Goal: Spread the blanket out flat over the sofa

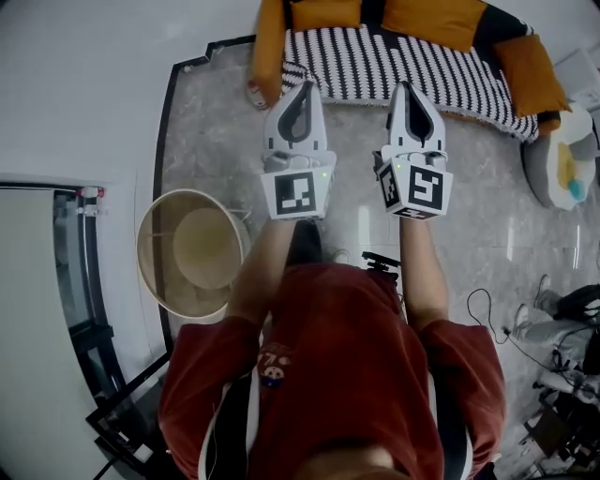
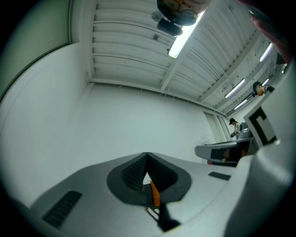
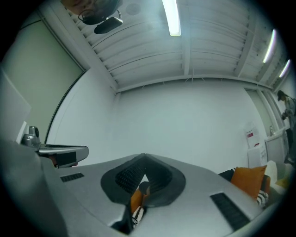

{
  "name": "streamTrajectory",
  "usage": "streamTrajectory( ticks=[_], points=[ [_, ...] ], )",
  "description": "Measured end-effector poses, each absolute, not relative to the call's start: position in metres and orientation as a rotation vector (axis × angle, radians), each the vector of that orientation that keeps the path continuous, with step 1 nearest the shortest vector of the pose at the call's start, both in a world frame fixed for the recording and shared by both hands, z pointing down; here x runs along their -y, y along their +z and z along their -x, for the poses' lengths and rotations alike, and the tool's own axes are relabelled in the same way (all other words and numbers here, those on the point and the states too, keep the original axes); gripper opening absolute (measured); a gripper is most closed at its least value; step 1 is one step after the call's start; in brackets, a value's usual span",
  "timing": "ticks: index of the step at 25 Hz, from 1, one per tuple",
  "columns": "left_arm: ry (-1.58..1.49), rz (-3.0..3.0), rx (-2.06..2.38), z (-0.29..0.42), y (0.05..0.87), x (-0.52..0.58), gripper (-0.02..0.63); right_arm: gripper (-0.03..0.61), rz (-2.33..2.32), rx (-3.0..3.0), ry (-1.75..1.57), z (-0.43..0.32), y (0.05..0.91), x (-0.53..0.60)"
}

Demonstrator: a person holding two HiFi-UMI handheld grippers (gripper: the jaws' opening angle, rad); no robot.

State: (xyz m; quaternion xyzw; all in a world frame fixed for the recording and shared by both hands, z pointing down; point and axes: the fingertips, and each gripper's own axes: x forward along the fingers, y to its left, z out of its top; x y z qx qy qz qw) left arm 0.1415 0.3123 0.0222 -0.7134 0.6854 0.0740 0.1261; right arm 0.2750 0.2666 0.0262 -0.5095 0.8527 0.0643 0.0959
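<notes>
The premises are a mock living room set up inside a large hall of industrial or laboratory type. Domestic fittings comprise a dark sofa (image 1: pixel 504 22) with orange cushions (image 1: pixel 433 19) and a black-and-white striped blanket (image 1: pixel 403 66), a round beige lampshade (image 1: pixel 192 248) and a glossy marble-pattern floor (image 1: pixel 487 216). Against this, the gripper views show a high ribbed ceiling (image 2: pixel 134 44) with fluorescent tube lights (image 3: pixel 172 16) and bare white walls (image 2: pixel 115 125), and loose cables (image 1: pixel 487 314) lie on the floor at the right.

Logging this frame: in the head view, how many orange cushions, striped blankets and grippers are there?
orange cushions: 4
striped blanket: 1
grippers, left gripper and right gripper: 2
total: 7
</notes>
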Motion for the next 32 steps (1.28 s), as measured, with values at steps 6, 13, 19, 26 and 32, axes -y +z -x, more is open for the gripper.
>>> streamTrajectory(
  ticks=[6,13,19,26,32],
  points=[
    [0.231,2.086,-2.019,-0.083,0.026,-0.261,0.017,0.012,1.503,-2.562,0.199,-0.211,0.031,-0.216],
    [0.237,2.094,-2.008,-0.011,0.023,-0.195,0.017,0.012,1.539,-2.562,0.216,-0.145,0.027,-0.153],
    [0.24,2.118,-1.98,0.041,0.02,-0.14,0.017,0.012,1.571,-2.553,0.237,-0.094,0.025,-0.104],
    [0.243,2.158,-1.946,0.061,0.021,-0.092,0.017,0.012,1.622,-2.525,0.227,-0.075,0.027,-0.06],
    [0.235,2.168,-1.949,0.054,0.028,-0.045,0.017,0.012,1.629,-2.521,0.213,-0.081,0.035,-0.014]
  ],
)
